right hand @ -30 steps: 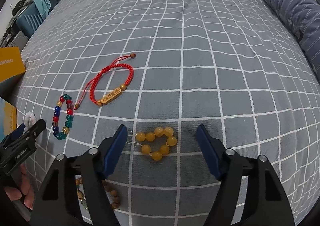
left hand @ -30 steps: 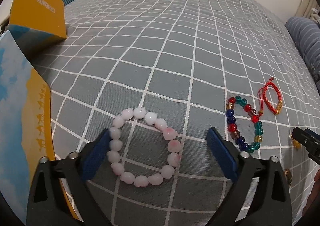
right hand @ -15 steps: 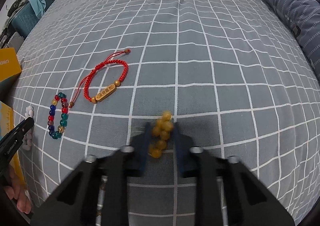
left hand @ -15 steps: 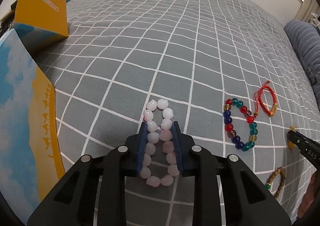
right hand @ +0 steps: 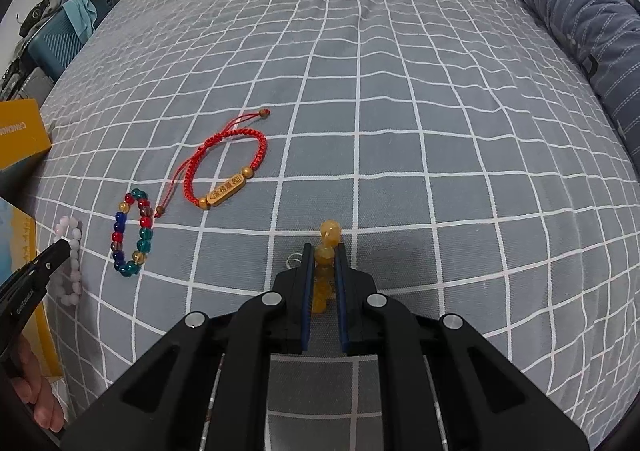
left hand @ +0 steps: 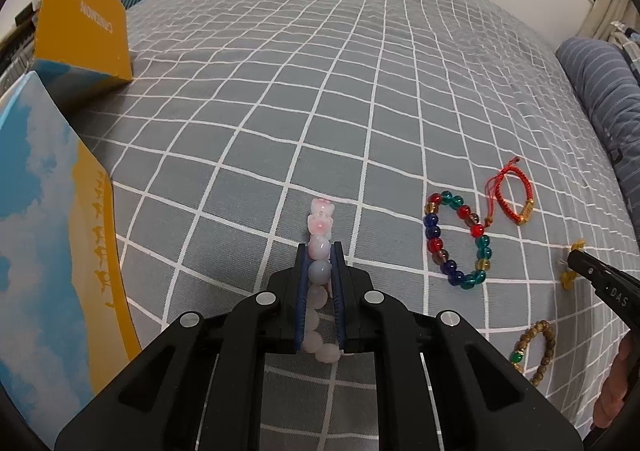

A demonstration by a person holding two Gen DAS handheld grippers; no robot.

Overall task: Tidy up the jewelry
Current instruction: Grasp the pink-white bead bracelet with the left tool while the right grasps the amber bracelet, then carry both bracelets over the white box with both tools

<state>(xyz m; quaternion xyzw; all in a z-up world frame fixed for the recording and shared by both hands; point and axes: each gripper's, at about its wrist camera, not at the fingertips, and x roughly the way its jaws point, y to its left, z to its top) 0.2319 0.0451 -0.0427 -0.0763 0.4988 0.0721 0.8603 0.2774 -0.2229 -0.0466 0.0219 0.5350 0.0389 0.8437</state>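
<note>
Pink bead bracelet (left hand: 319, 247) squeezed flat inside closed left tool (left hand: 320, 263); amber bracelet (right hand: 326, 263) likewise inside right tool (right hand: 324, 259).

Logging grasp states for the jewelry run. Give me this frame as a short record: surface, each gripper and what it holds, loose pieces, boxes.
surface: grey checked bedspread
left gripper: shut on pink bead bracelet, squeezed flat between the pads
right gripper: shut on amber bead bracelet
loose pieces: multicolour bead bracelet, red cord bracelet, brown bead bracelet, all lying on the bedspread
boxes: yellow box and sky-print box at the left edge
</note>
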